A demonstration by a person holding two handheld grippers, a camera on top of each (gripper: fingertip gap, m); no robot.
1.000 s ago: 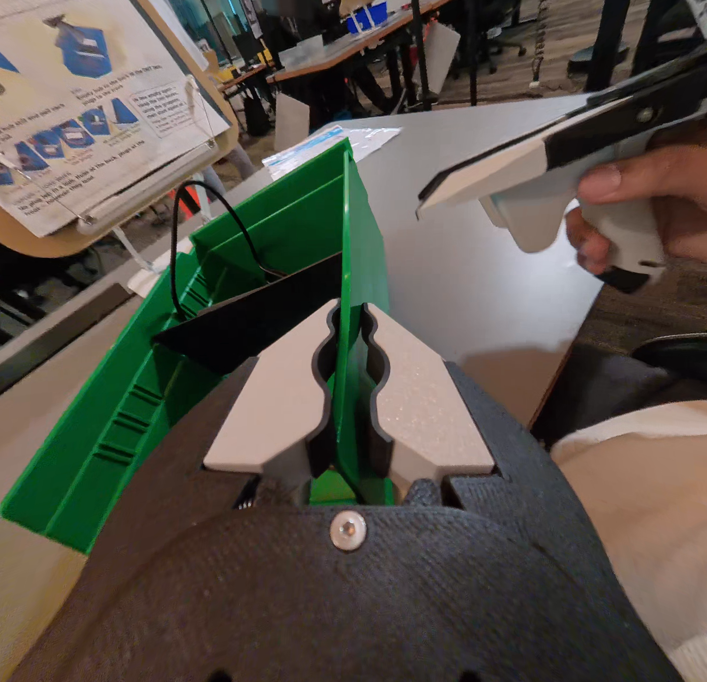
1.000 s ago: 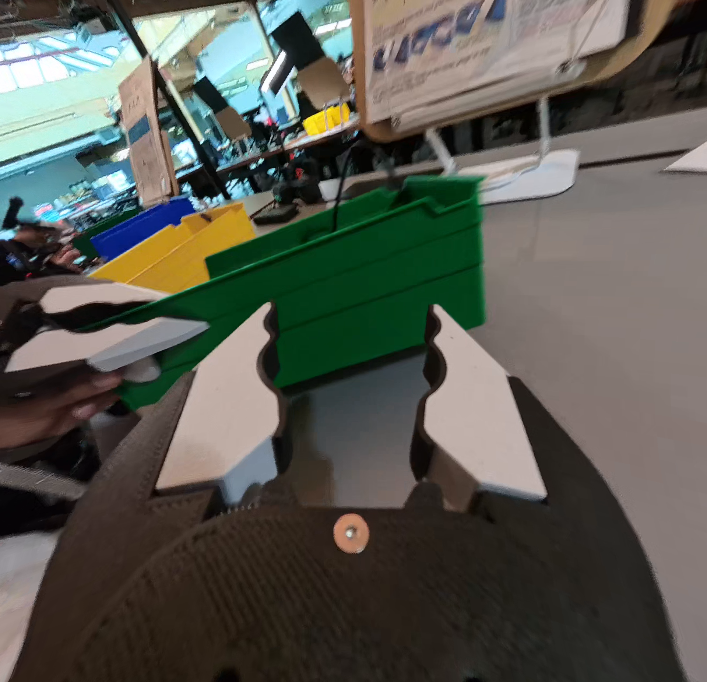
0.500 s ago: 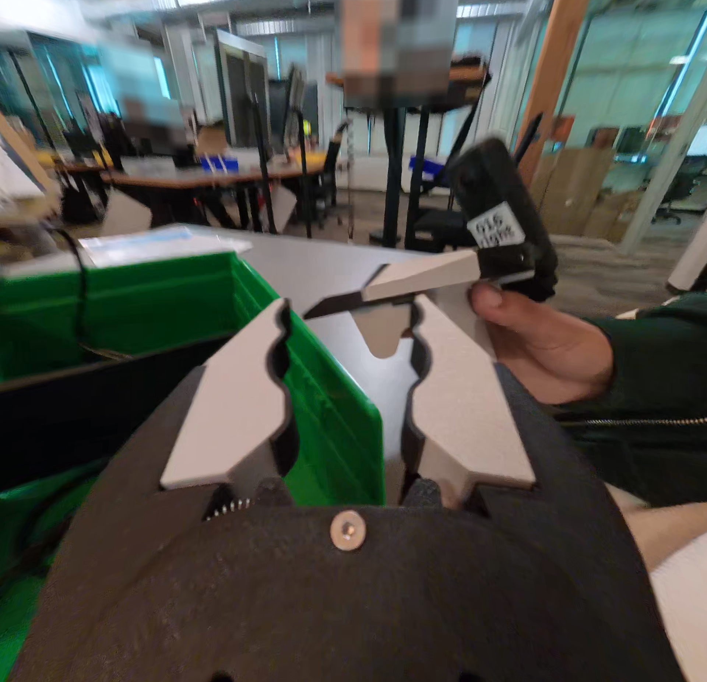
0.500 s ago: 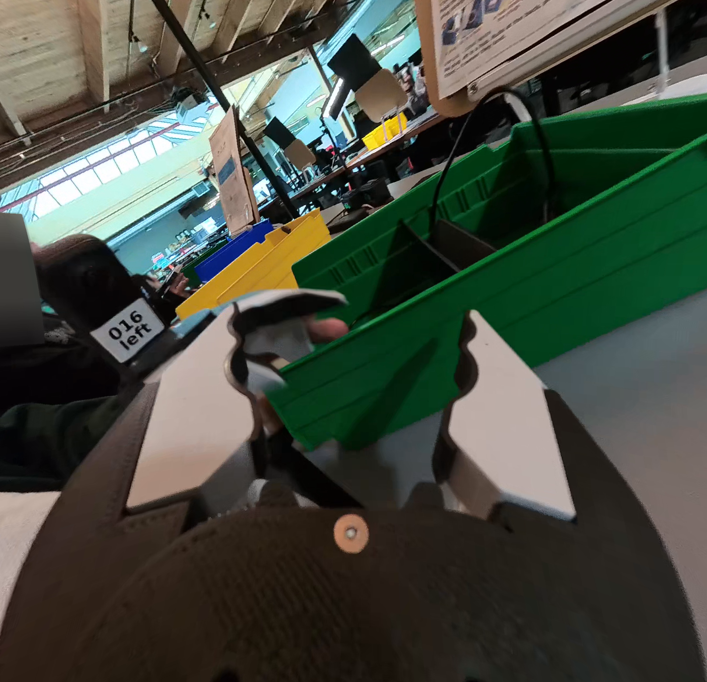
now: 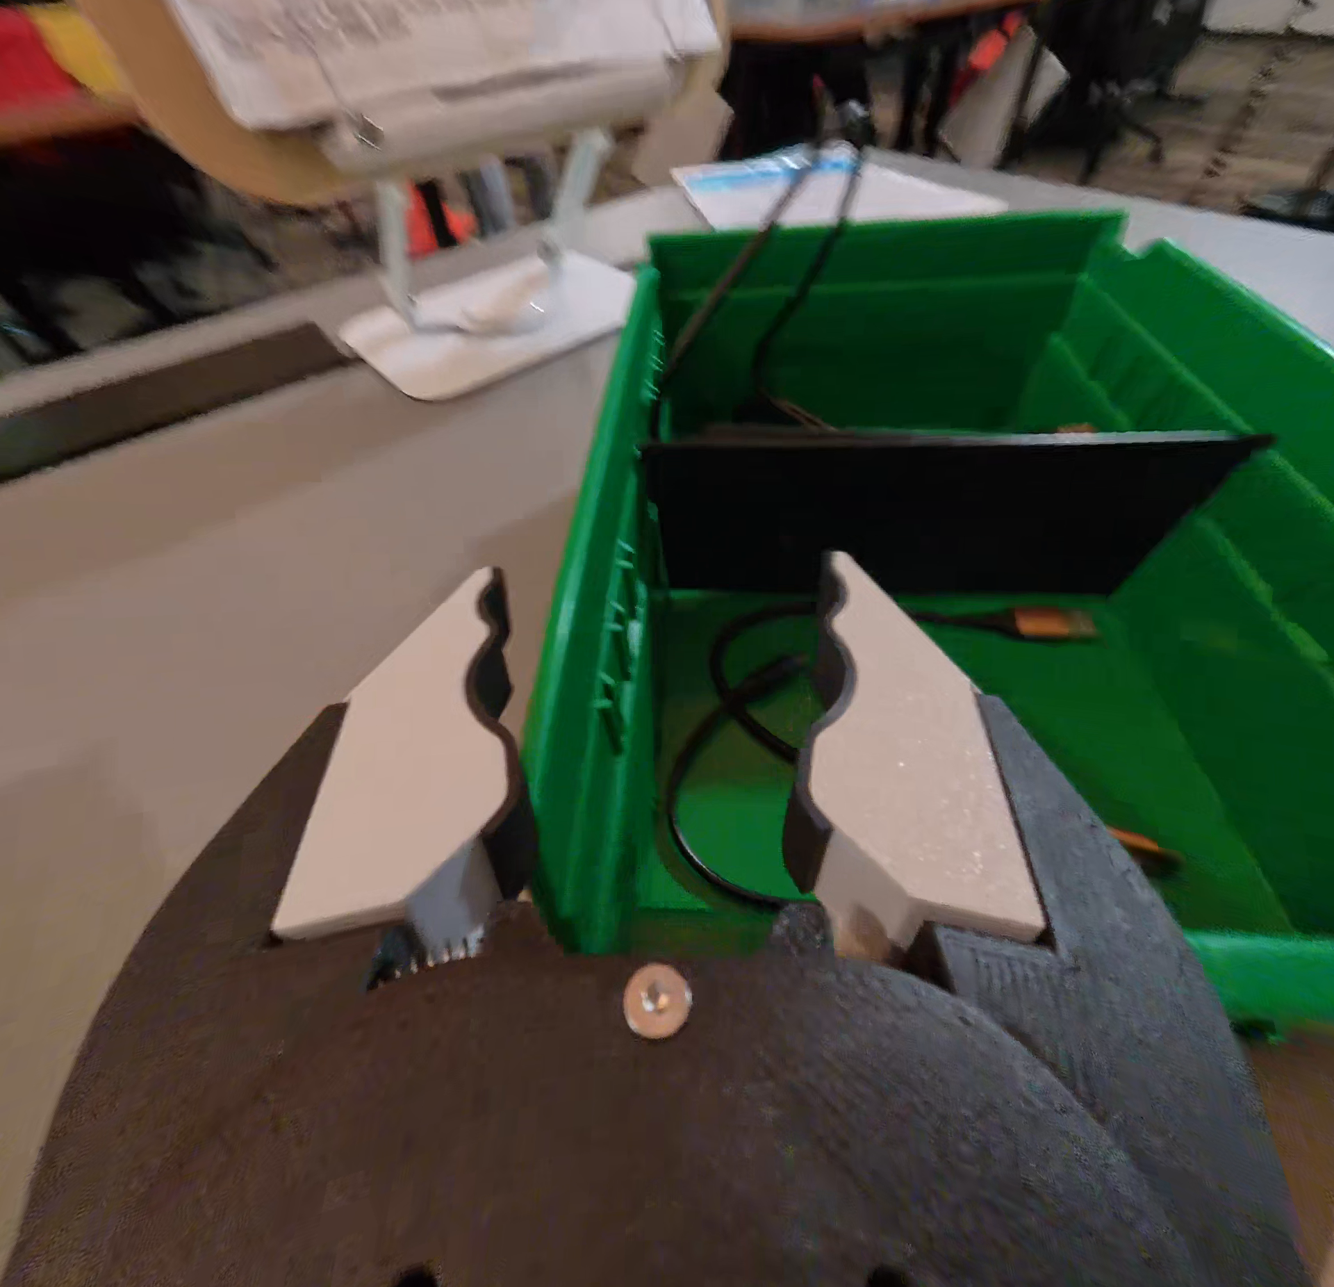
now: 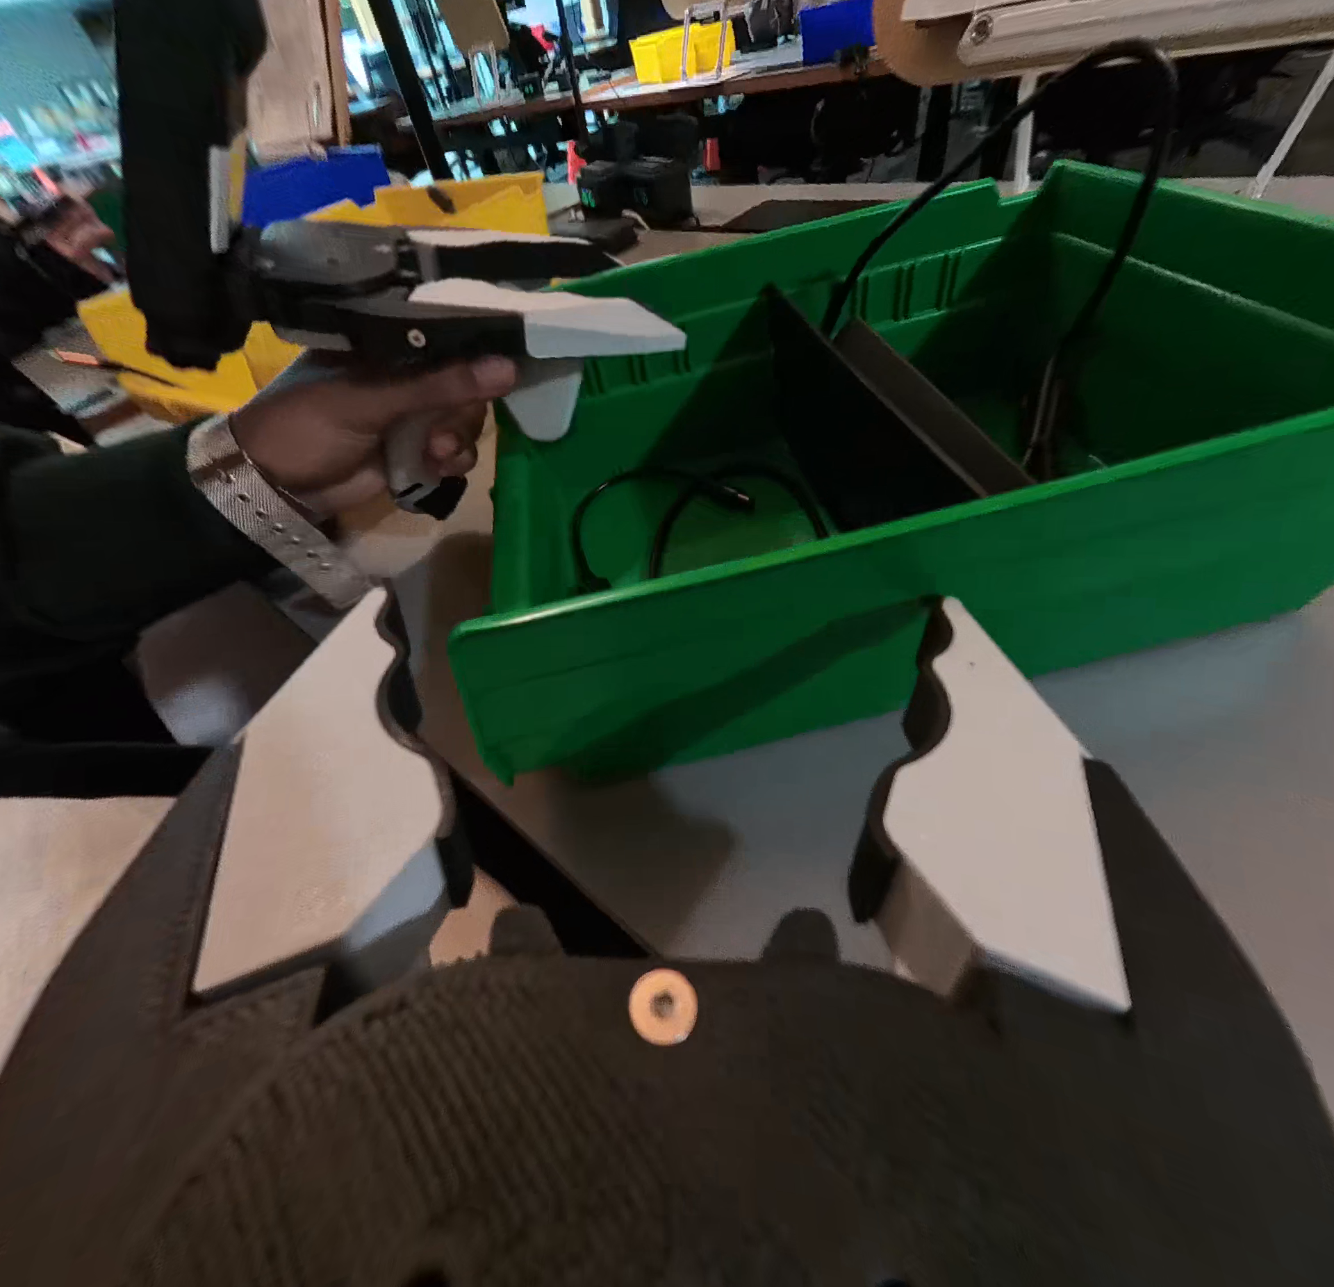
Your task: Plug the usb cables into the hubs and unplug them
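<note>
1. Left gripper (image 5: 660, 682): jaws wide apart, holding nothing, straddling near corner wall of green bin (image 5: 592, 675).
2. Right gripper (image 6: 660, 689): fully spread, empty, above grey table (image 6: 1191, 711) beside bin.
3. Black usb cable (image 5: 711, 732): coiled on bin floor, near compartment, in front of black divider (image 5: 938, 516).
4. Orange-tipped cable (image 5: 1039, 624): same compartment, by divider.
5. Hubs: not identifiable.

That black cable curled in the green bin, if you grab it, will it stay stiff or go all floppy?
Probably floppy: the cable lies in loose loops on the bin floor. It looks thin, so likely light, and the rest may dangle and trail from wherever it is pinched.
</note>
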